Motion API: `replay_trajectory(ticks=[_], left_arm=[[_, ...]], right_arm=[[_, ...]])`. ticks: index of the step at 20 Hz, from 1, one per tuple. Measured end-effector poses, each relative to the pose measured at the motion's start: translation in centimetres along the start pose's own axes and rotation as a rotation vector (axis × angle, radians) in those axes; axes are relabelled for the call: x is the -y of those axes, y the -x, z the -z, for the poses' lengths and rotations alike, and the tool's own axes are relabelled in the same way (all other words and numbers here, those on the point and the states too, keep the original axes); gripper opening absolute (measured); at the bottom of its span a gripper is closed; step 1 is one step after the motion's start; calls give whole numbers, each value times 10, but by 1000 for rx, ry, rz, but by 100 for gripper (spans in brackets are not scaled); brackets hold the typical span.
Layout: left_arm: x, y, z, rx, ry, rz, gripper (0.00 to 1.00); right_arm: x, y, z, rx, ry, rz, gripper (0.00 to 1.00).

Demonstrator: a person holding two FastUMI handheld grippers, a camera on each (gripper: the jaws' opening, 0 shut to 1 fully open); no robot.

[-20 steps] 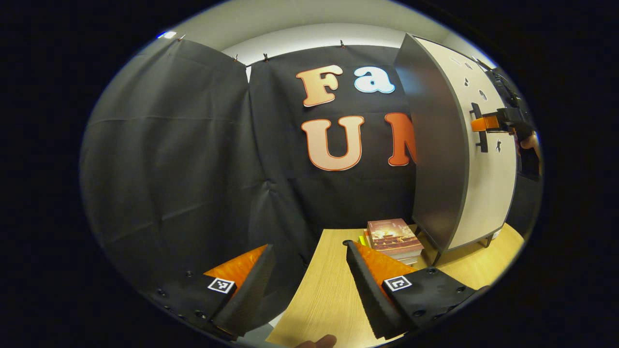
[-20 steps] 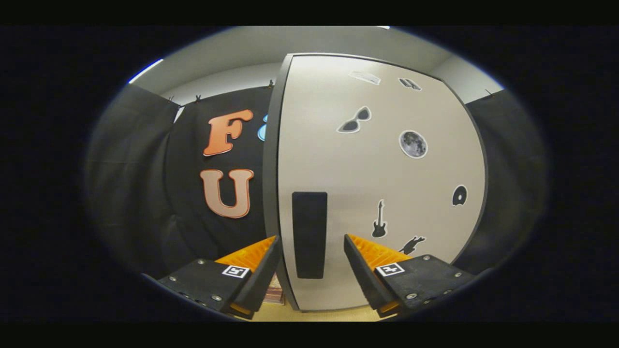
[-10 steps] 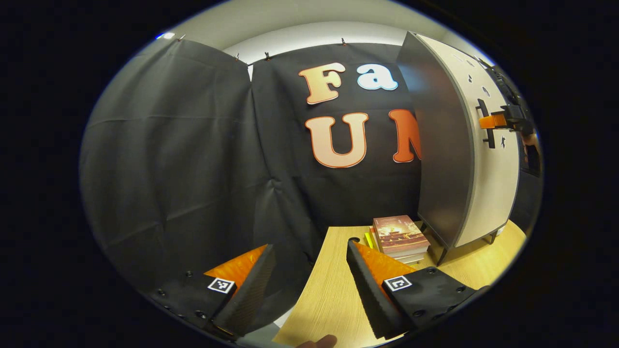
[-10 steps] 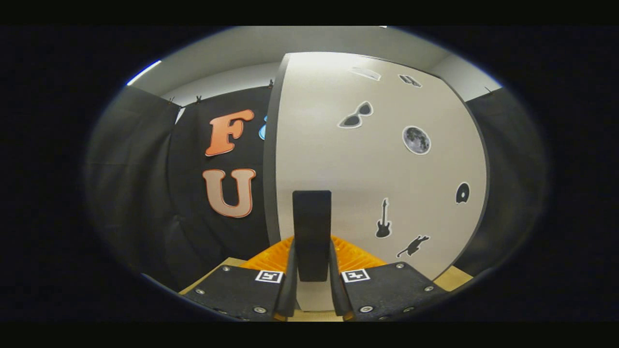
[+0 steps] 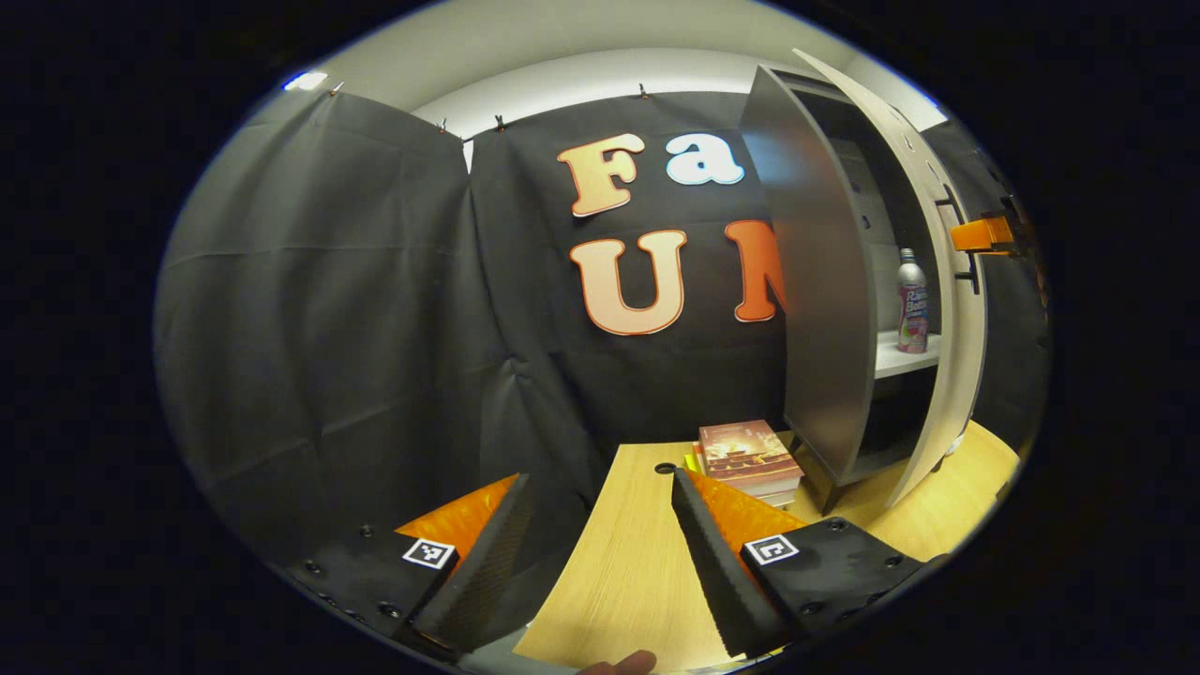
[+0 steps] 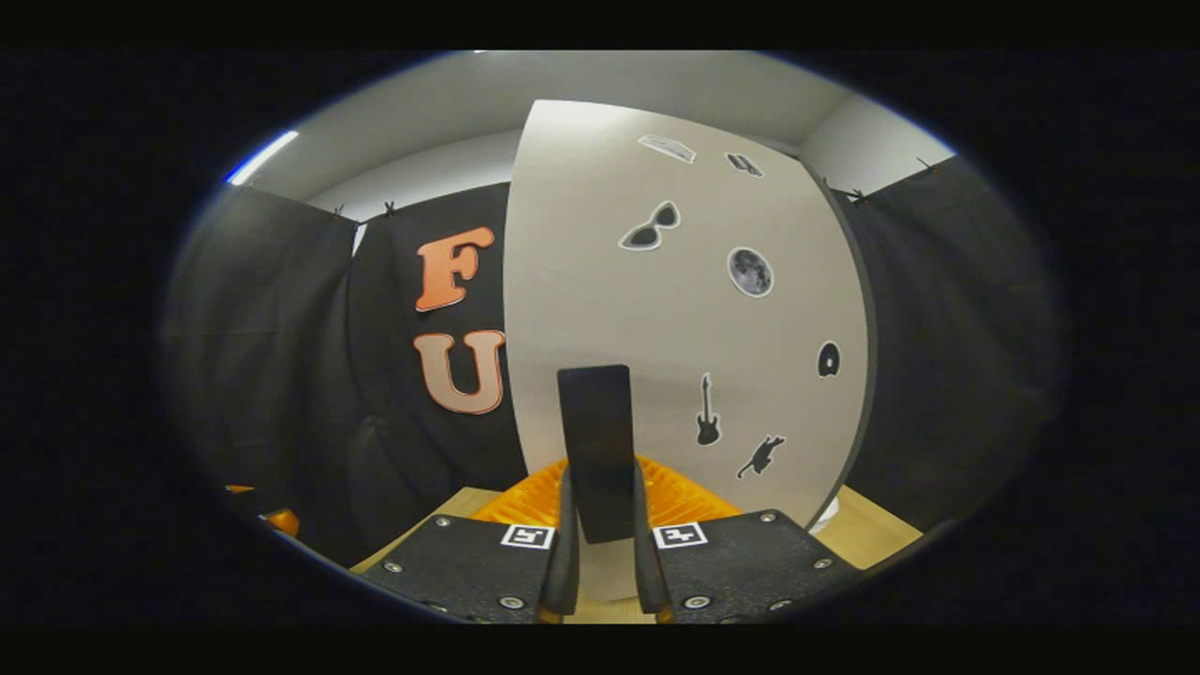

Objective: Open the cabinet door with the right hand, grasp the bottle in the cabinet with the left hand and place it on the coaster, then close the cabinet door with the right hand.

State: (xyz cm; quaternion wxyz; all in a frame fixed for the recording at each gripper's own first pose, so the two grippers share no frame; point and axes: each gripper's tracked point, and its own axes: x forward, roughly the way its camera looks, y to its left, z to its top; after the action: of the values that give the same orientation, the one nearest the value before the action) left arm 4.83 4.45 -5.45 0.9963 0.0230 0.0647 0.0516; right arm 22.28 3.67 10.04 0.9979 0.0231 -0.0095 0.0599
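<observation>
Pale wooden tabletop (image 5: 637,572) carries a grey cabinet (image 5: 825,309). Its beige stickered door (image 6: 684,309) stands ajar; right gripper (image 6: 600,525) clamps the flat black handle (image 6: 594,441). Silver labelled bottle (image 5: 911,300) stands upright on the inner shelf. Left gripper (image 5: 600,544) hovers, fingers spread, holding nothing.

Dim booth light comes from above, brightest on the pale ceiling strip (image 5: 600,70) and the top of the cabinet door (image 6: 600,150). Fisheye distortion bows straight edges toward the rims. The right gripper view is softer and slightly blurred, and the cabinet's interior (image 5: 891,394) lies in shadow.
</observation>
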Motion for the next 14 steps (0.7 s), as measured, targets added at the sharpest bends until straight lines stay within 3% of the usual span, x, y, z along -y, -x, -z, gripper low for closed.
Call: replay_trajectory(ticks=[11, 14], left_arm=[[109, 77, -14, 15, -26, 67, 95], [138, 93, -15, 17, -32, 89, 95]], right_arm=[[30, 28, -1, 17, -20, -13, 24], [39, 35, -2, 13, -15, -5, 19]])
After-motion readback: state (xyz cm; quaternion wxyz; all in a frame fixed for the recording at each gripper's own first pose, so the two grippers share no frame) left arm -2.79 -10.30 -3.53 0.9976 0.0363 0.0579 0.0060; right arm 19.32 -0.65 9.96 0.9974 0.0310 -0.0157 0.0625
